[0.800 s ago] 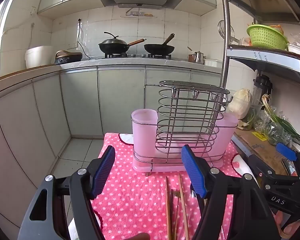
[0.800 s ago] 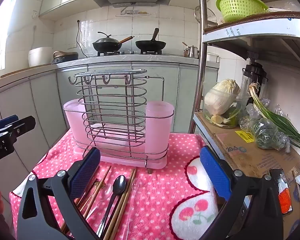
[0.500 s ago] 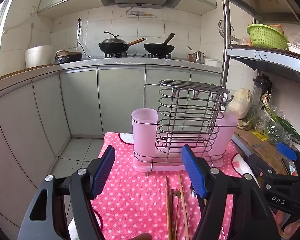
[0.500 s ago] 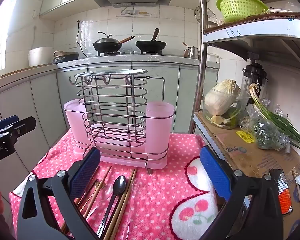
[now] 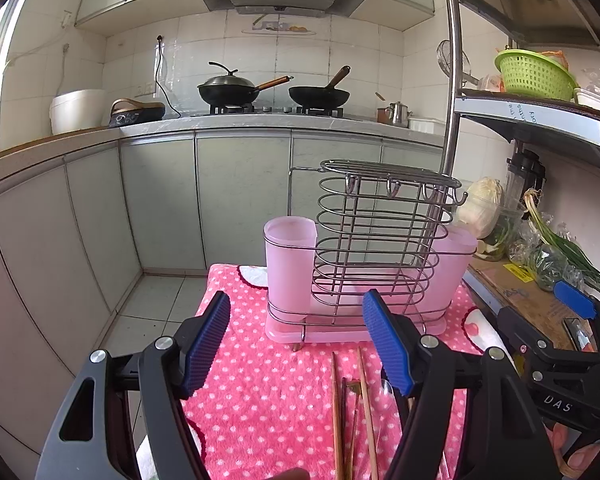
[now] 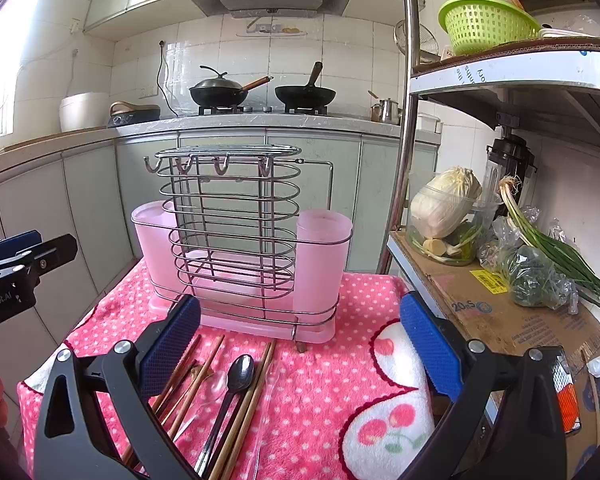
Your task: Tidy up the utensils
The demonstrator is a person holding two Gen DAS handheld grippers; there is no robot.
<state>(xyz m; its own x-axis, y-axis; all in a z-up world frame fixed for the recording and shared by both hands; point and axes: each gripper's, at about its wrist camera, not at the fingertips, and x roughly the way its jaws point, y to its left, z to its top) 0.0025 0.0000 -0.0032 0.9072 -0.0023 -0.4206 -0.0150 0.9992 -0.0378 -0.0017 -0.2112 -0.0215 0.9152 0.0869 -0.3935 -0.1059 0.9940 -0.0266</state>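
Only the right view shows the dark spoon (image 6: pixel 239 370) among the chopsticks (image 6: pixel 196 376). Both claws, left claw (image 5: pixel 300 344) and right claw (image 6: pixel 300 350), gape wide, holding nothing, near the rack (image 6: pixel 236 240).

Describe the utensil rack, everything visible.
The utensil rack is a chrome wire frame, upright on a pink plastic drip tray on the pink dotted cloth. A tall oval wire cage with hooks along its top sits between two translucent pink cups. All look empty. Chopsticks lie in front, apart from it.
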